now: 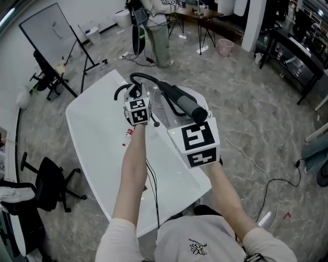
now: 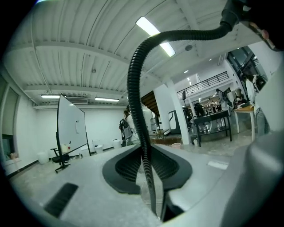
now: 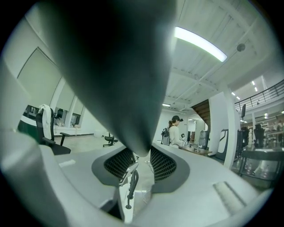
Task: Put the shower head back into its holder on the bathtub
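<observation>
Left gripper point(image 2: 147, 172): jaws closed onto the black ribbed hose point(image 2: 135, 99), which runs up between the pads and arcs over to the right. Right gripper point(image 3: 141, 160): jaws clamped on the narrow end of the dark shower head point(image 3: 117, 73). In the head view both are held close together over the far end of the white tub point(image 1: 95, 135), so the shower head is in the air, not seated in anything. Tub surface bare and glossy. Floor point(image 1: 256, 112): mottled grey, with a loose cable point(image 1: 267, 188). Whiteboard point(image 1: 43, 38) on an easel at upper left, black chair point(image 1: 51, 184) beside the tub, a person point(image 1: 159, 36) standing beyond it, pink bin point(image 1: 225, 47) near a table point(image 1: 197, 14). Ribbed white ceiling with strip lights point(image 2: 155, 35).
</observation>
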`<action>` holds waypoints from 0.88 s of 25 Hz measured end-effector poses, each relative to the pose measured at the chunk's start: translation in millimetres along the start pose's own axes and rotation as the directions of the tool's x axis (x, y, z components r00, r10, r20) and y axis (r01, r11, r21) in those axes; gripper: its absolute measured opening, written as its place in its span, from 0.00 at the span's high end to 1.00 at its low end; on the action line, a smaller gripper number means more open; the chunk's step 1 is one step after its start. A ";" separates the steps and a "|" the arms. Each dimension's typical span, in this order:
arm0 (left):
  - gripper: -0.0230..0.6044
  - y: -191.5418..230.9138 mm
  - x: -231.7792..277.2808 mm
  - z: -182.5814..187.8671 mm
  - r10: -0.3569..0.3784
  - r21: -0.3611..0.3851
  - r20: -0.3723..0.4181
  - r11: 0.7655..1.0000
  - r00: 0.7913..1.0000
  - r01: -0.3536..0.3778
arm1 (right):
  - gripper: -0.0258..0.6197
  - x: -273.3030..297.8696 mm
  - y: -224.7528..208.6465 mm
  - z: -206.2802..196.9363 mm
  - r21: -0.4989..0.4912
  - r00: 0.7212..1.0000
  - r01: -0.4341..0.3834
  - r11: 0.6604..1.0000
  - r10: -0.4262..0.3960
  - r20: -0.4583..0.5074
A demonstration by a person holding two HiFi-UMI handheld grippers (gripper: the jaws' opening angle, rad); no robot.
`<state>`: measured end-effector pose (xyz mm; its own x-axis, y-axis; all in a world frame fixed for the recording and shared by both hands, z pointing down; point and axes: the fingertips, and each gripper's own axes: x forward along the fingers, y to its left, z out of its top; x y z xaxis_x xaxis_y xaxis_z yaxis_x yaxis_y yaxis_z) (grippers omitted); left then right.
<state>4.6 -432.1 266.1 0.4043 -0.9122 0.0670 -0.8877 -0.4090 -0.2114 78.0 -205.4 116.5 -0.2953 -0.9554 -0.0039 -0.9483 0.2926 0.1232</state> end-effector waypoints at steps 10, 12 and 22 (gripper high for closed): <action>0.87 -52.0 -8.8 -101.4 -0.097 -0.076 -0.167 0.993 0.981 0.085 | 0.74 20.4 23.0 -38.3 -0.028 0.993 -0.067 0.997 0.064 -0.095; 0.87 -52.4 -9.6 -120.1 -0.102 -0.075 -0.200 0.993 0.975 0.088 | 0.74 28.0 27.3 -47.0 -0.024 0.991 -0.082 0.996 0.079 -0.109; 0.82 -55.7 -8.7 -215.4 -0.199 -0.164 -0.364 0.975 0.910 0.148 | 0.74 67.5 38.9 -97.3 0.032 0.975 -0.125 0.992 0.129 -0.183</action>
<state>3.1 -407.0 487.3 0.4646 -0.7579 0.4580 -0.8422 -0.5380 -0.0359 32.5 -262.4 217.6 -0.3884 -0.9009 0.1939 -0.9073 0.4107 0.0905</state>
